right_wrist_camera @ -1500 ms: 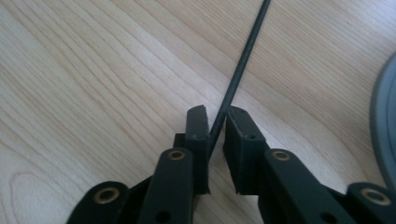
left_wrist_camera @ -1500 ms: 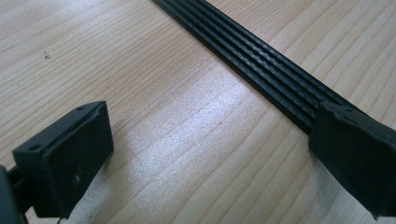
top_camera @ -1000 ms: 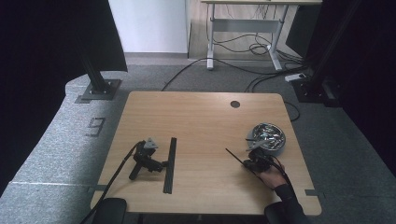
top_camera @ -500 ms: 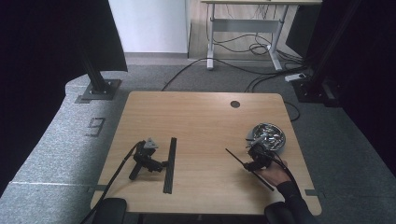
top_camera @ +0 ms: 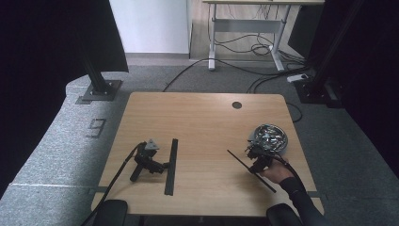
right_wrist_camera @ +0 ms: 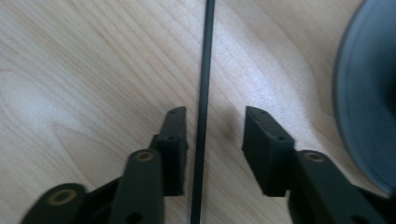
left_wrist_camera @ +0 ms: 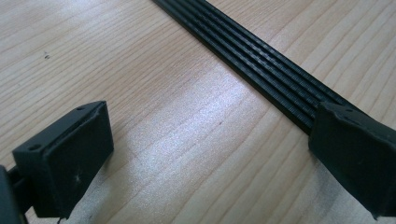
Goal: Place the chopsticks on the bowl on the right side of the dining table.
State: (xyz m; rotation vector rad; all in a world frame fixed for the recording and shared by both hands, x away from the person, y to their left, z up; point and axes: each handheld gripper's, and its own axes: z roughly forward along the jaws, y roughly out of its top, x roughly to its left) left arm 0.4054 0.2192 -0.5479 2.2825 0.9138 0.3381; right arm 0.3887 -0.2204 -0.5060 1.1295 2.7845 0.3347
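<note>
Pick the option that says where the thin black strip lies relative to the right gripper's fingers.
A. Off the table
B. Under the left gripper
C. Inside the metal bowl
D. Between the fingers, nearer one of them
D: in the right gripper view the thin black strip runs up between the right gripper fingers, close beside one, with a gap to the other.

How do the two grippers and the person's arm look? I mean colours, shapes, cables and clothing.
Both grippers are black. The left gripper carries a grey three-cornered plate on top and trails a black cable. Its pads are flat, rectangular blocks with small screw holes. The right gripper has jointed black links with round pivots. The person's right arm wears a black sleeve.
</note>
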